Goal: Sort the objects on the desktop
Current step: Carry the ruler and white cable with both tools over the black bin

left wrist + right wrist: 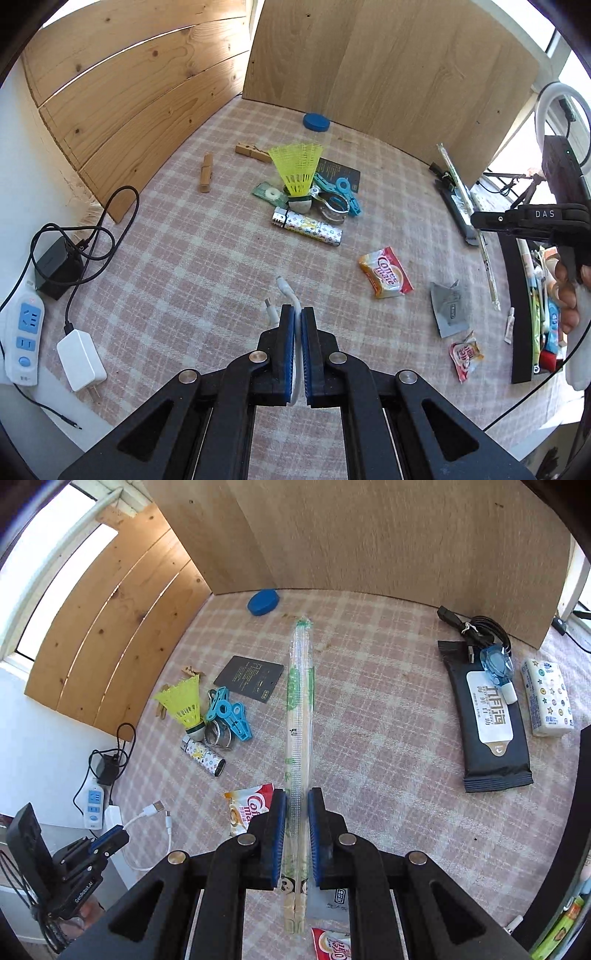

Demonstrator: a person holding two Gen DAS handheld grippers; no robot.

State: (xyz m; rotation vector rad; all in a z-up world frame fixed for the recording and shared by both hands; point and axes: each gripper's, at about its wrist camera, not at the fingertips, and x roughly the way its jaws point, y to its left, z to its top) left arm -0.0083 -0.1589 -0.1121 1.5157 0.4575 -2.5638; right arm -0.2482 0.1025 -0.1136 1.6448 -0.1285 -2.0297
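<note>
Both tongs loaded, held above counter (207,258).
L tongs (298,314) I've got clamped on white USB cable (290,291); R tongs (297,797) pinch wrapped chopsticks (300,701), pack lying lengthwise btwn blue pads.

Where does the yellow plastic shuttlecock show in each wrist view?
Left wrist: yellow plastic shuttlecock stands centre, above the patterned lighter.
Right wrist: shuttlecock left of centre.
Shared landmark: round blue lid by the back board.
</note>
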